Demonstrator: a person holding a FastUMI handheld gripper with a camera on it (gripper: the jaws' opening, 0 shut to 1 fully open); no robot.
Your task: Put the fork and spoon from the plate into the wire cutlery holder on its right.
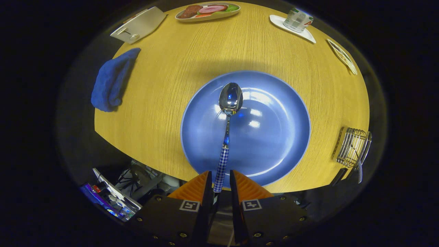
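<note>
The gripper (219, 178) has its two fingers drawn in narrow around the checked handle of the spoon (228, 120), and whether both pads actually press the handle I cannot tell; the spoon's bowl points away over the middle of the blue plate (274, 154), probably so its length runs straight ahead for an end-first drop. The wire cutlery holder (351, 147) stands well to the right of the plate near the table (164, 85) edge, and a checked handle already hangs from it, most likely the fork's, so the spoon looks to be the last piece.
</note>
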